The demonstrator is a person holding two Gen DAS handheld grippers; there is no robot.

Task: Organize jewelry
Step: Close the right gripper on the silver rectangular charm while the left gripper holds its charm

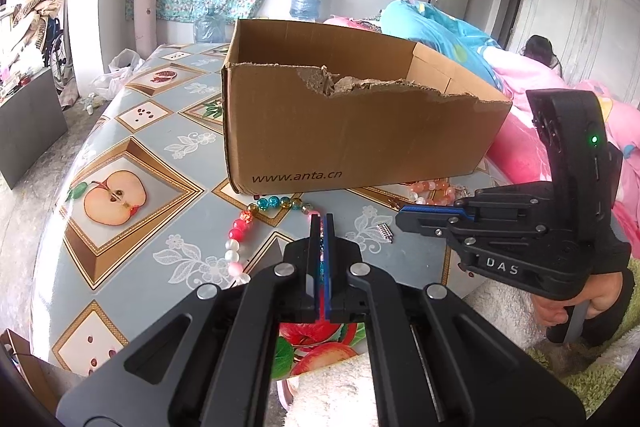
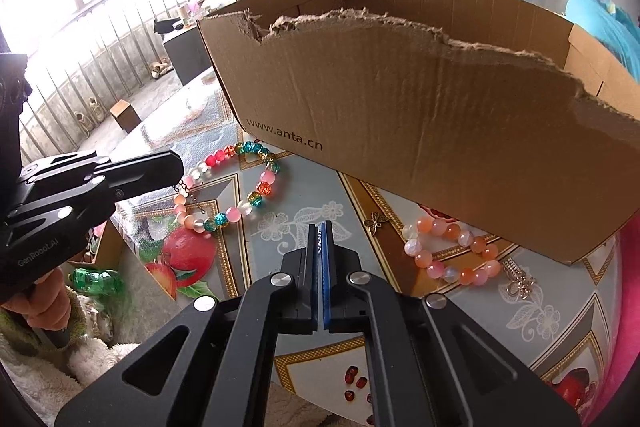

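Jewelry — 2 bracelets, a charm — lies outside the box; my left claw and right claw are both closed, empty.

Both grippers are matte black plastic with silver round screw heads at the linkage pivots. The left gripper has a thin blue strip along its inner pads; the right gripper likewise. White "DAS" lettering and a green light show at right of the left-wrist frame, "GenRobot.AI" at lower left of the other. Fluffy cream-and-green sleeves cover the wrists.
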